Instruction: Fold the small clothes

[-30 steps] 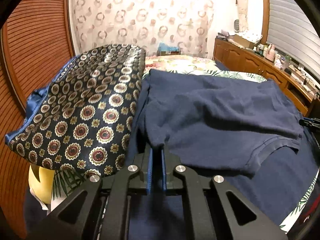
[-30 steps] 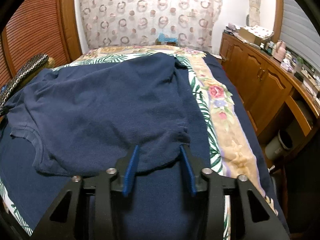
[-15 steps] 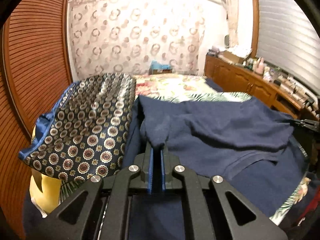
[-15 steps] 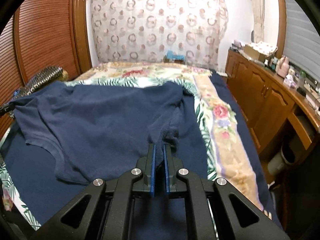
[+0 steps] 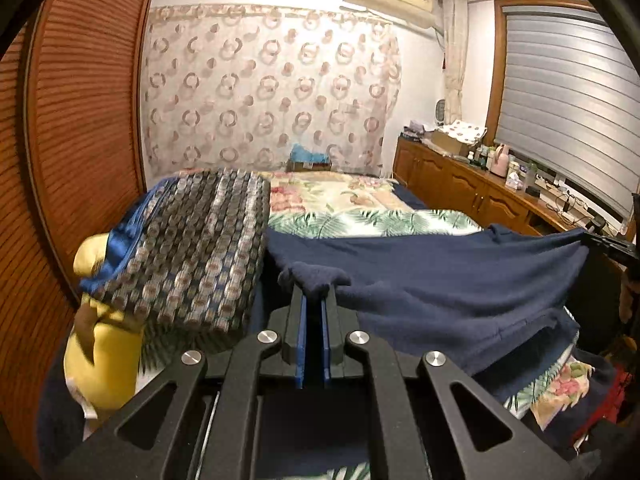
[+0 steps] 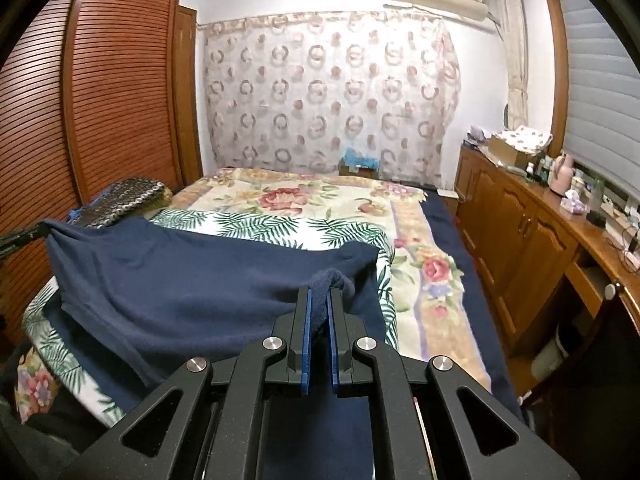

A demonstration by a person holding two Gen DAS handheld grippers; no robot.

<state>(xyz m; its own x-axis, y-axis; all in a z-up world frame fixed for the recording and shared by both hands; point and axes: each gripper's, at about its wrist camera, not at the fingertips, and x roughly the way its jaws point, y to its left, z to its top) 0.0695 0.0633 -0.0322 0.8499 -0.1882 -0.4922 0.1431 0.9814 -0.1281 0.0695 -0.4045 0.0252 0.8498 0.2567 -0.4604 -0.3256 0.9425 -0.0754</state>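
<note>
Navy garment (image 5: 460, 280), one item, soft knit: we hold it by two corners, stretched between our grippers and lifted above the bed (image 6: 320, 204), its lower part sagging onto the cover.

Left gripper (image 5: 313, 300): jaws closed down to a narrow slit, blue pads (image 5: 300, 340) pinching a bunched corner of the cloth at the tips. It points forward and somewhat downward over the bed's near end.

Right gripper (image 6: 319, 294): jaws likewise closed, a roll of the navy fabric caught between the pads (image 6: 307, 332). Same forward, slightly downward pose. In each wrist view the other gripper appears only as a dark shape at the far corner of the cloth.

Cloth condition: taut along the top edge between the two grips, slack and creased below, a hem fold showing along the lower edge.

Surroundings: floral and palm-leaf bedcover; patterned medallion fabric (image 5: 200, 248) heaped just left of the garment, over a yellow item (image 5: 100, 348); cardboard box (image 6: 508, 152) on the wooden sideboard (image 6: 520, 232), its contents unclear to us.
</note>
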